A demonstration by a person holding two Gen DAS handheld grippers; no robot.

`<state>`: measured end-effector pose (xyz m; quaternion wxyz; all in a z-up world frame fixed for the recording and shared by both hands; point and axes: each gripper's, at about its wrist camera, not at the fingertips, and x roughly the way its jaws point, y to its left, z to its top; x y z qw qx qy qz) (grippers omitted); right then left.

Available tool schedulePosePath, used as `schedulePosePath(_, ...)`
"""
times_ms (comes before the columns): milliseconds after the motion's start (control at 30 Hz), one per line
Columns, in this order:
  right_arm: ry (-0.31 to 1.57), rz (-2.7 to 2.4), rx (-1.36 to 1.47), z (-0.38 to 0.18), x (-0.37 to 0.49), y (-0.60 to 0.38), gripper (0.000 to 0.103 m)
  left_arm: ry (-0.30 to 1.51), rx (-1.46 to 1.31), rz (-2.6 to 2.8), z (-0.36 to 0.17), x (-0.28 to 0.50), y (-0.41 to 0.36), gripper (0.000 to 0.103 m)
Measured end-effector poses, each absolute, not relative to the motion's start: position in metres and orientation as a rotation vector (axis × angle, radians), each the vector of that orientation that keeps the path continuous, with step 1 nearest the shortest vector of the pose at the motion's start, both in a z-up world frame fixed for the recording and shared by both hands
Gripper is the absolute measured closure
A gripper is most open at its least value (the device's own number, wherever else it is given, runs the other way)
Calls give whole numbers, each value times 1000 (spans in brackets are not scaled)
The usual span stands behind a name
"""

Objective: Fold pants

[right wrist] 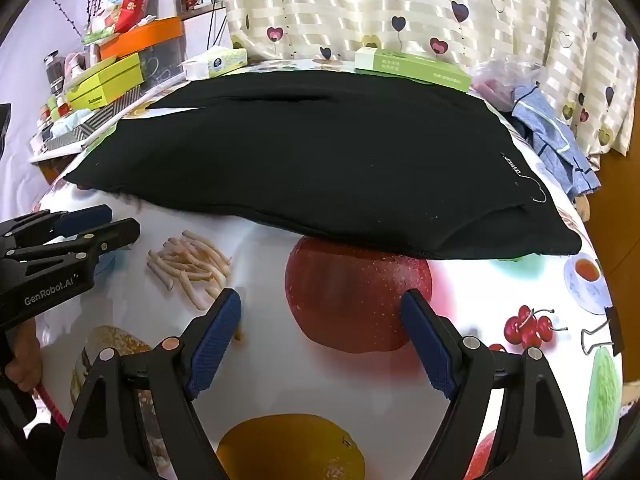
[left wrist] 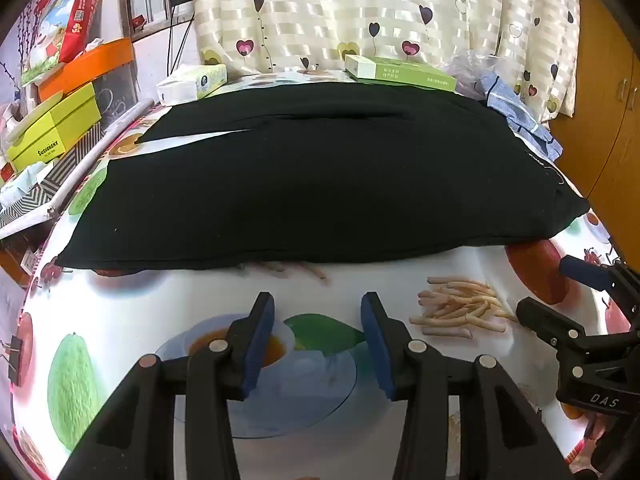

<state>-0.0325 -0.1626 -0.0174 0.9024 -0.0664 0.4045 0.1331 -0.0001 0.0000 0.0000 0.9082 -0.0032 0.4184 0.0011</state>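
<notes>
The black pants point(left wrist: 312, 176) lie flat across the far half of the printed tablecloth point(left wrist: 120, 320), their length running from 9 to 3 o'clock; a narrow wedge of cloth shows between two layers at about 10 o'clock, and the fabric is so dark that seams and leg edges are hard to make out. Small white lettering near the 3 o'clock end is too small to read. The near hem covers the top of a printed apple point(right wrist: 356, 300) and part of the printed fries. Behind the pants, a green box point(left wrist: 400, 72) and a tissue box point(left wrist: 192, 82) sit at 12 and 11 o'clock before the heart-print curtain point(left wrist: 360, 8); a blue garment point(left wrist: 520, 120) at 2 o'clock is partly cut off by the pants. The left gripper point(left wrist: 318, 320) hovers just short of the hem, fingers spread, pinching nothing. The right gripper point(right wrist: 322, 320) is likewise spread wide over the apple print, empty, apart from the pants.
</notes>
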Motion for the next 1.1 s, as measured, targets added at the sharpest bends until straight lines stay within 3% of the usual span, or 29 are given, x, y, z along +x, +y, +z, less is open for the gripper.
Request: schedulePosePath(1100, 844, 273, -139, -18, -33, -164, 21, 877, -12, 40, 0, 2, 3, 46)
